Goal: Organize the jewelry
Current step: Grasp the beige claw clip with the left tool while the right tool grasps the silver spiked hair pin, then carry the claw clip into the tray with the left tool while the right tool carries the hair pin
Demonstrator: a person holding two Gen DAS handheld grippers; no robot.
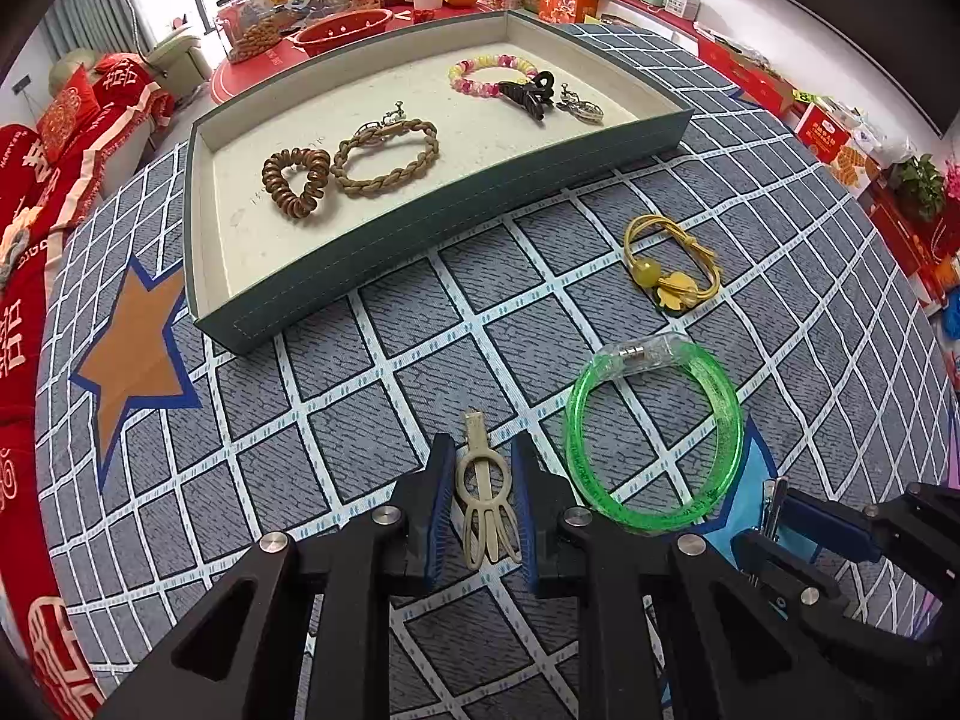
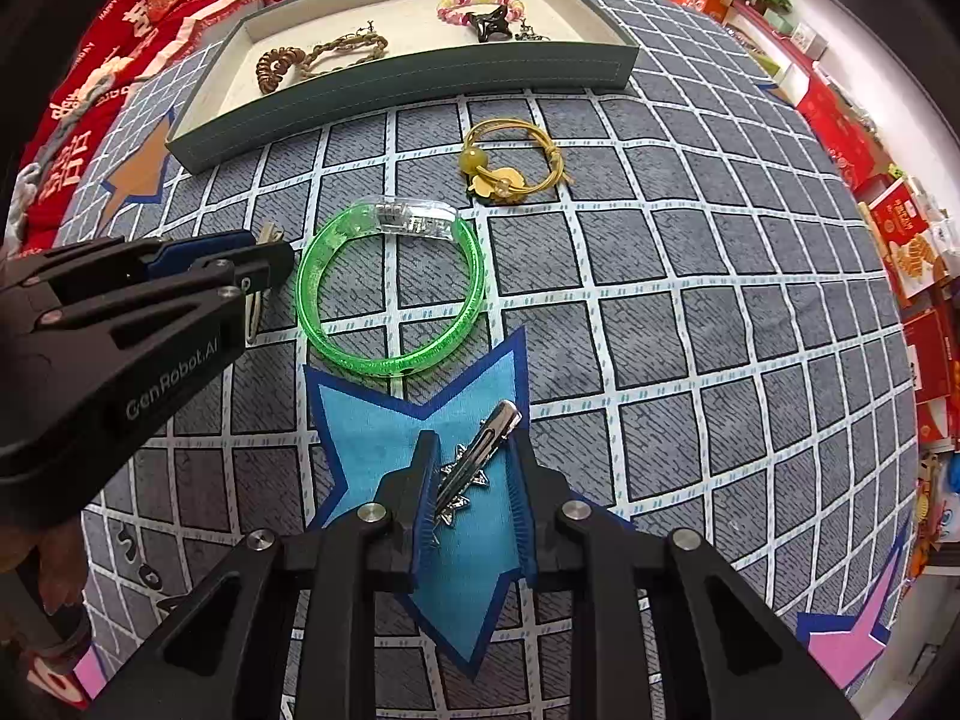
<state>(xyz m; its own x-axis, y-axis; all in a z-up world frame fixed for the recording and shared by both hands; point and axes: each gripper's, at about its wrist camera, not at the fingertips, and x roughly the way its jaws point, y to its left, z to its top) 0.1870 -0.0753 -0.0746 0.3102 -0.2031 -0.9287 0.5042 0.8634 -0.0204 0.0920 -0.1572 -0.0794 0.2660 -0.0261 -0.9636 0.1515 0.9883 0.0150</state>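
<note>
My left gripper (image 1: 483,450) points down at the checked cloth, shut on a cream hair clip (image 1: 486,504) that lies lengthwise between its blue pads. In the right wrist view that gripper (image 2: 273,255) comes in from the left. My right gripper (image 2: 472,441) is shut on a silver star-trimmed clip (image 2: 474,462) that lies slantwise across its pads over a blue star patch (image 2: 372,420). A green bangle (image 1: 654,438) lies between the two grippers, and a yellow hair tie (image 1: 669,267) lies farther out. Beyond them stands the grey-green tray (image 1: 420,252).
The tray holds a brown coil tie (image 1: 294,180), a braided bracelet (image 1: 387,159), a pink bead bracelet (image 1: 492,75), a black claw clip (image 1: 528,93) and a small metal piece (image 1: 579,105). Red cushions lie at the left; boxes and plants line the right edge.
</note>
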